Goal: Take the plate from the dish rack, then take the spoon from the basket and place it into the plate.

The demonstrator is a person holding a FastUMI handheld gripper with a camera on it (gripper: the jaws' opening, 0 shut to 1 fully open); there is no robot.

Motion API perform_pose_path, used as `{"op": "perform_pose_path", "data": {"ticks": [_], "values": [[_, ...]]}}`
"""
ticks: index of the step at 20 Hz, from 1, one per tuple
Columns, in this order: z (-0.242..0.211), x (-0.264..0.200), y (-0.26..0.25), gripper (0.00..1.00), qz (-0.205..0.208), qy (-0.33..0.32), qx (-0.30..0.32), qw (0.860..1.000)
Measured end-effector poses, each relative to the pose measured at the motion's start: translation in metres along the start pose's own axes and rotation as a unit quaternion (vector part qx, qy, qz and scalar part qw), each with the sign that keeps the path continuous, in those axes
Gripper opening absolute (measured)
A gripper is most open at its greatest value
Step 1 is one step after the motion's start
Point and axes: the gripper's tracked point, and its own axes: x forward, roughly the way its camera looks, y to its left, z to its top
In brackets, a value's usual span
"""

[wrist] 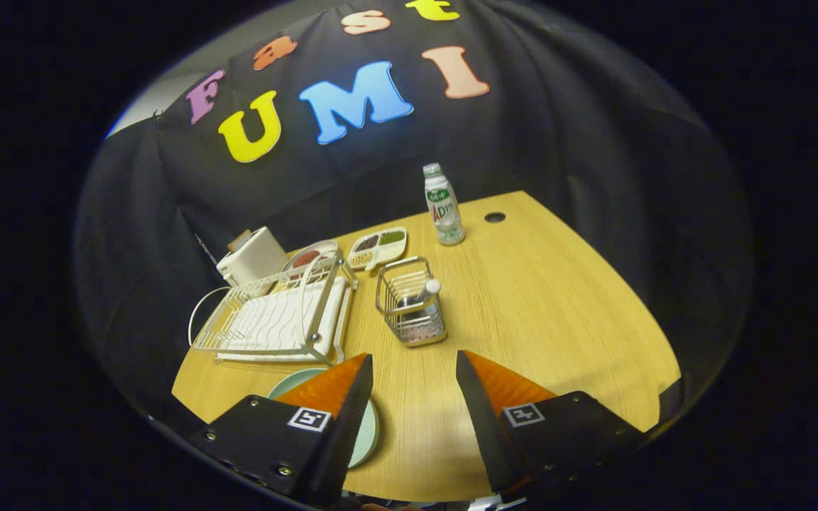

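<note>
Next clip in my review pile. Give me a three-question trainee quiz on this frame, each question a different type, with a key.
1. True or false: the gripper has both fingers pressed on the spoon.
2. Multiple choice: the pale green plate lies A) upright in the dish rack; B) flat on the table, partly under one finger; C) inside the wire basket.
3. Fill in: beyond the basket, near the table's far edge, stands a white ____ with a green cap.

Key
1. False: the fingers are apart, with bare table between them; the spoon stands in the basket just ahead.
2. B
3. bottle
</note>
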Motion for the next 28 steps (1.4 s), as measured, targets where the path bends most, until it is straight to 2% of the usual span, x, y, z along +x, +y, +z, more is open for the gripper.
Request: {"op": "perform_pose_path", "data": {"ticks": [5,11,19,26,28], "values": [[0.071,-0.015,-0.011,0.73,-0.005,-0.129,-0.016,0.991],[0.102,-0.010,-0.015,0.73,0.004,-0.195,-0.058,0.979],[0.086,0.039,-0.012,0.73,0.024,-0.210,-0.088,0.973],[0.050,0.110,-0.012,0.73,0.019,-0.176,-0.119,0.977],[0.044,0.125,-0.014,0.70,0.015,-0.173,-0.122,0.977]]}}
